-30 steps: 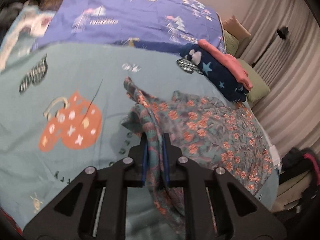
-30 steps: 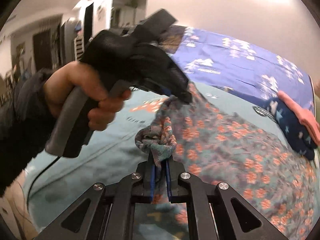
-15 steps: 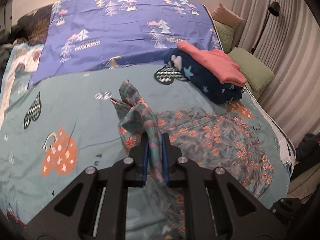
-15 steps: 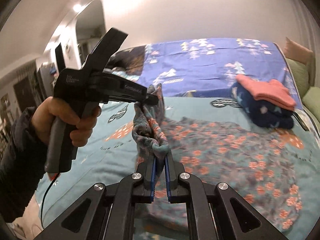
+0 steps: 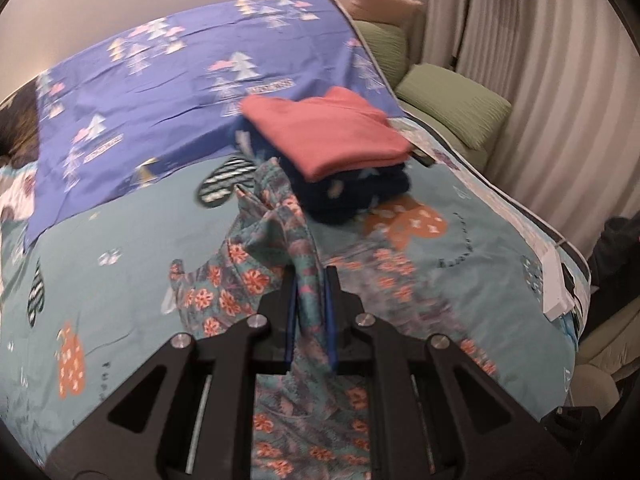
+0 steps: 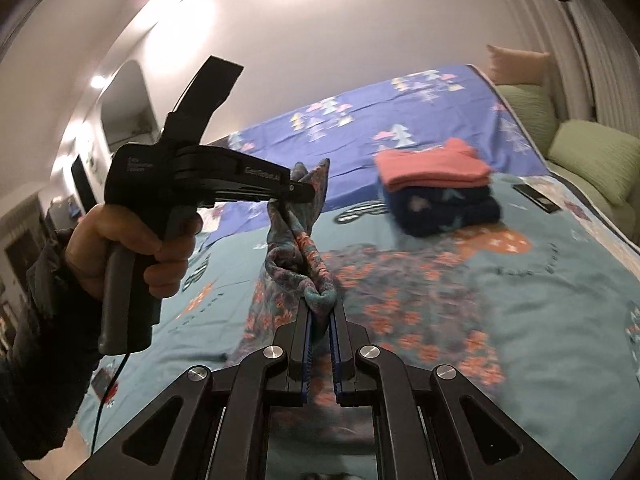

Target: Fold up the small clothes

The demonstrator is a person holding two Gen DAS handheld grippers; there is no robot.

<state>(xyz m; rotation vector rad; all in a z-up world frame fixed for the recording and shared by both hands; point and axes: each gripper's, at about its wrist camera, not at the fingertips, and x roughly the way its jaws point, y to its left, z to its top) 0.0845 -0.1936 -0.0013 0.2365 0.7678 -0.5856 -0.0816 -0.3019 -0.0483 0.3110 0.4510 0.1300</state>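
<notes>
Floral garment (image 5: 280, 240) clenched in left hand-held gripper (image 5: 311, 300) and right hand-held gripper (image 6: 320, 320); bed (image 5: 120, 240) beneath.

Folded stack (image 5: 332, 148) behind garment (image 5: 240, 288)

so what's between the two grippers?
A bunched stretch of the floral garment, pinched by the left gripper and right gripper; seen in the right wrist view.

The floral garment (image 5: 256, 276) is showing as thin, soft printed cloth. The left gripper (image 5: 311, 304) is looking like matt black plastic with shiny metal screws, and the bedspread (image 5: 132, 248) is appearing smooth woven cotton.
</notes>
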